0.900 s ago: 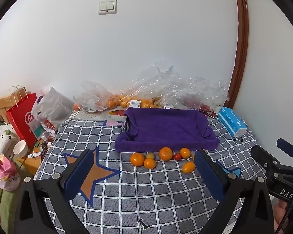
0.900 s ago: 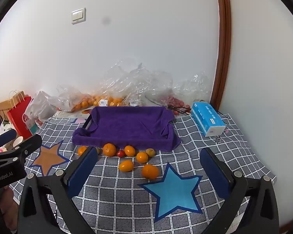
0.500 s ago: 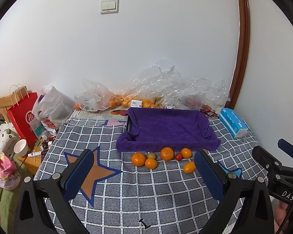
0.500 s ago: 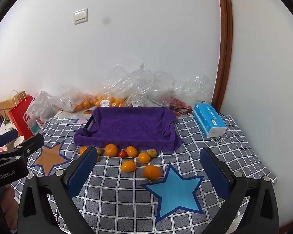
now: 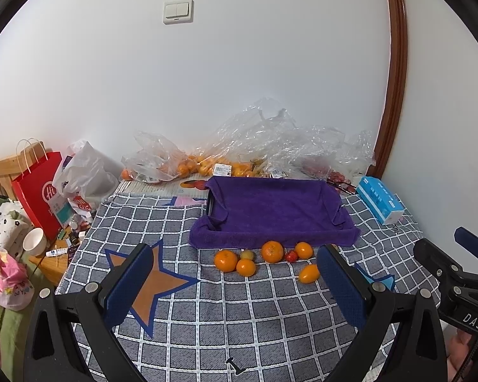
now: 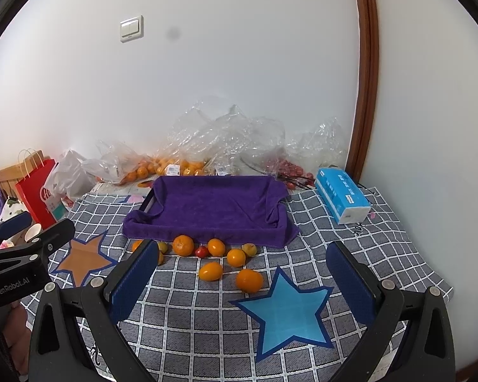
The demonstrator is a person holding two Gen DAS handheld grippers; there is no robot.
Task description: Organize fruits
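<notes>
L gripper (image 5: 235,281): jaws wide, nothing btwn, over grey checked cloth (image 5: 207,328) | R gripper (image 6: 242,281): jaws wide, nothing held | loose orange citrus fruits (image 6: 235,257) + small red fruit (image 6: 201,251): on cloth just in front of purple-towel-lined tray (image 6: 213,207), none in tray | blue tissue pack (image 6: 342,199) right of tray

A loose cluster of fruits (image 6: 216,254) lies on the checked cloth just in front of the purple towel-lined tray (image 6: 213,207): several round oranges (image 5: 272,251), two oval orange ones, a small red fruit (image 6: 201,251) and small yellowish ones. The tray holds no fruit.
</notes>
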